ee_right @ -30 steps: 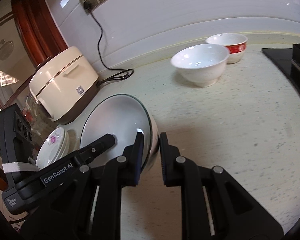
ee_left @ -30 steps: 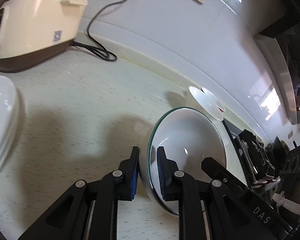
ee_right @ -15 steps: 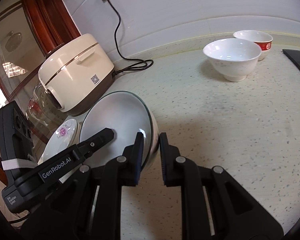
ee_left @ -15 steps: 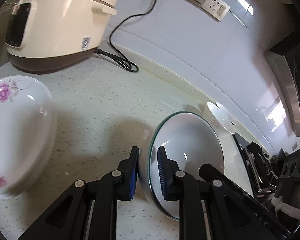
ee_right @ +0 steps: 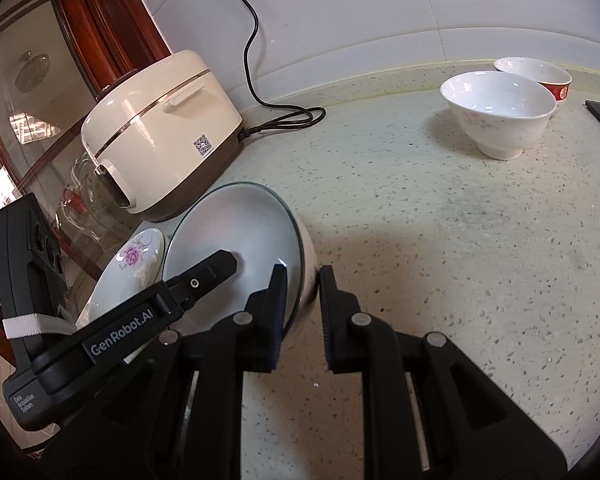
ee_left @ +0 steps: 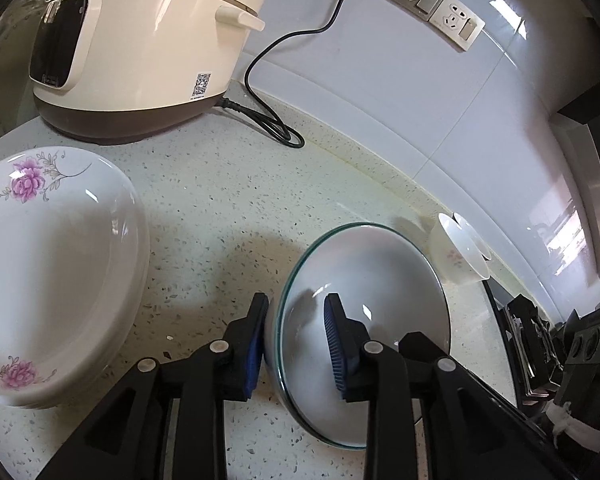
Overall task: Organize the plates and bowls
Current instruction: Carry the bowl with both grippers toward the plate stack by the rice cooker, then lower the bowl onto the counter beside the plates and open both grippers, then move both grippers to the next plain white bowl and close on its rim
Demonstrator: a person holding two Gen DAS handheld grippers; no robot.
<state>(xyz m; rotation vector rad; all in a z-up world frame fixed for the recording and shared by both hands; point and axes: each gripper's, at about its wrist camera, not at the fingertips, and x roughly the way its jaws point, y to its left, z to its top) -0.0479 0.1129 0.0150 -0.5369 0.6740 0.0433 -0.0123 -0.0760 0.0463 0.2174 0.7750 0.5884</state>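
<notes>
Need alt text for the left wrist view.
The left hand-held gripper, its jaws just opening, straddles the rim of a green-edged white bowl on a speckled counter. Stacked floral plates sit left, a cream rice cooker behind.

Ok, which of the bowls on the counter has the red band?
The small bowl farthest back by the wall, behind the plain white bowl. The green-rimmed bowl in the grippers has no red.
</notes>
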